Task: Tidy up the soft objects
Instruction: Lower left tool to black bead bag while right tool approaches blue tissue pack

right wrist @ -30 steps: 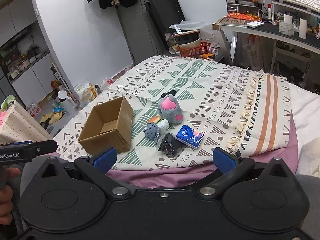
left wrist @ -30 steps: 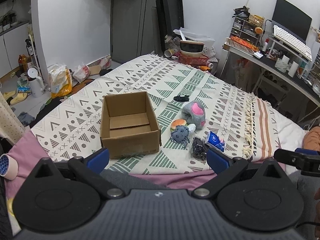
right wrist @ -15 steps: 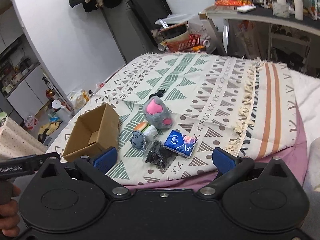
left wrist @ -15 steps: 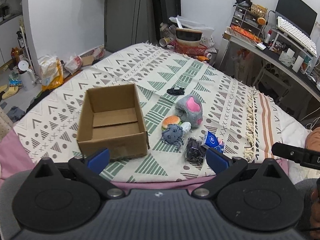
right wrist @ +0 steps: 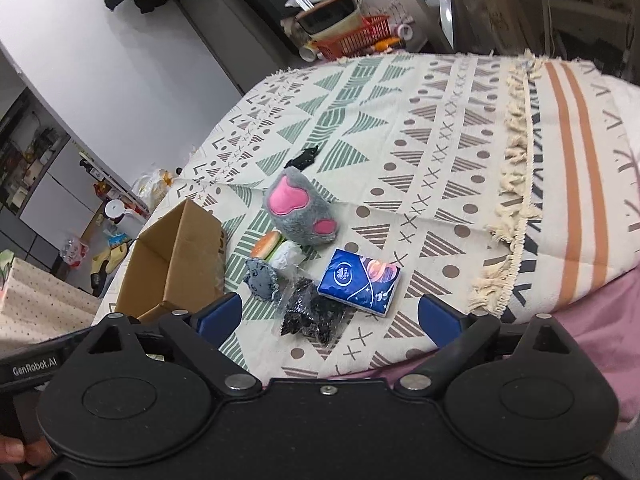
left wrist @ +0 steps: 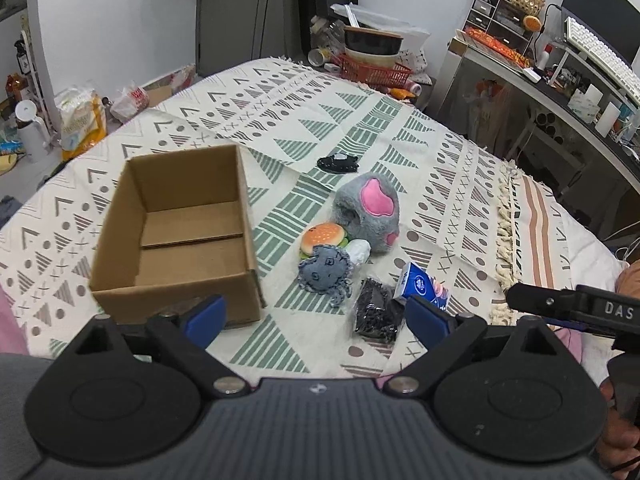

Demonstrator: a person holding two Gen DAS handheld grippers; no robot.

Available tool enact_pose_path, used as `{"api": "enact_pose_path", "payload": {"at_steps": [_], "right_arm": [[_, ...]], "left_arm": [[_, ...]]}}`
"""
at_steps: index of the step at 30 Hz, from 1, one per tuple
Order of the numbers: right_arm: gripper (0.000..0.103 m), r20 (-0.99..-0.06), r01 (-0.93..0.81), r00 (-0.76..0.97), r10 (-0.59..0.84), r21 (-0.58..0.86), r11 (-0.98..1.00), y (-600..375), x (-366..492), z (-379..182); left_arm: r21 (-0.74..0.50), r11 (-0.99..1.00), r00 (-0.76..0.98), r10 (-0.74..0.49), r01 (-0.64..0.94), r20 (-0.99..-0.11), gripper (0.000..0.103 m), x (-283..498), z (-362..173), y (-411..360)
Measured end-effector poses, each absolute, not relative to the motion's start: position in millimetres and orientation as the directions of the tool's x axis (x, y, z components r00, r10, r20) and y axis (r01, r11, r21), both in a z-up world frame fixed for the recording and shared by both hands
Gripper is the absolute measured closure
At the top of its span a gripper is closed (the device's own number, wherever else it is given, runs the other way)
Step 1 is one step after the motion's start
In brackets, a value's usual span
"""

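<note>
An open cardboard box (left wrist: 176,240) (right wrist: 172,264) sits empty on the patterned bedspread (left wrist: 352,120). Right of it lie a grey plush paw with pink pads (left wrist: 370,212) (right wrist: 300,208), a burger toy (left wrist: 322,237) (right wrist: 267,245), a small white roll (left wrist: 358,250) (right wrist: 286,256), a blue denim octopus (left wrist: 326,272) (right wrist: 262,280), a black bag (left wrist: 374,312) (right wrist: 312,312) and a blue tissue pack (left wrist: 422,286) (right wrist: 360,282). My left gripper (left wrist: 316,316) hovers open near the bed's front edge, empty. My right gripper (right wrist: 330,314) is open over the black bag, empty.
A small black item (left wrist: 338,163) lies farther back on the bedspread. A red basket (left wrist: 374,72) with bowls stands beyond the bed. A cluttered desk (left wrist: 560,92) runs along the right. Bags and bottles (left wrist: 80,116) sit on the floor at left.
Both grippers have moved forward and lower toward the pile of soft items, which now looks larger. Both stay open. Nothing on the bed has moved.
</note>
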State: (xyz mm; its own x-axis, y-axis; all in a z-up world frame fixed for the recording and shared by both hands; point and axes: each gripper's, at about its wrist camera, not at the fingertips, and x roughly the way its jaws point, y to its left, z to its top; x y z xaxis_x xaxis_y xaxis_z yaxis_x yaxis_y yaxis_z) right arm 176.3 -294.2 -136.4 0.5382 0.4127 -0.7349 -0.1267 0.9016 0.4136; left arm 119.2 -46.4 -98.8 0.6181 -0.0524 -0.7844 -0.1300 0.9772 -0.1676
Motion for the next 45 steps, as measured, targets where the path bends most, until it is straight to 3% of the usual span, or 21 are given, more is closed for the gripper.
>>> {"api": "enact_pose_path", "payload": {"at_steps": [8,22,35,42,44,45], "right_arm": [[0.011,-0.754,-0.099,0.502,0.424,0.437,0.894,-290,208,-164],[0.011,-0.740,-0.025,0.441,0.508,0.556,0.831,-300,240,-211],[0.010,-0.770,0.075,0.385,0.509,0.576,0.814,-301,264,-244],[0.003,-0.779,0.110,0.352,0.518,0.584,0.804,-297,272,-256],[0.003,-0.785,0.115,0.343,0.515,0.580,0.807,-293,274,-260],[0.003,-0.787,0.117,0.341,0.515,0.579,0.807,-291,275,-261]], "left_arm": [[-0.233,0.960,0.582,-0.100,-0.157,-0.807,0.029,148,-128,-54],[-0.286,0.942,0.494,-0.167,-0.176,-0.853,0.036,185,-192,-83],[-0.321,0.918,0.451,-0.191,-0.233,-0.872,0.040,202,-231,-93],[-0.340,0.902,0.464,-0.190,-0.265,-0.865,0.040,208,-246,-94],[-0.363,0.893,0.477,-0.206,-0.265,-0.854,0.056,207,-247,-92],[-0.376,0.886,0.479,-0.215,-0.271,-0.851,0.057,207,-247,-92]]}}
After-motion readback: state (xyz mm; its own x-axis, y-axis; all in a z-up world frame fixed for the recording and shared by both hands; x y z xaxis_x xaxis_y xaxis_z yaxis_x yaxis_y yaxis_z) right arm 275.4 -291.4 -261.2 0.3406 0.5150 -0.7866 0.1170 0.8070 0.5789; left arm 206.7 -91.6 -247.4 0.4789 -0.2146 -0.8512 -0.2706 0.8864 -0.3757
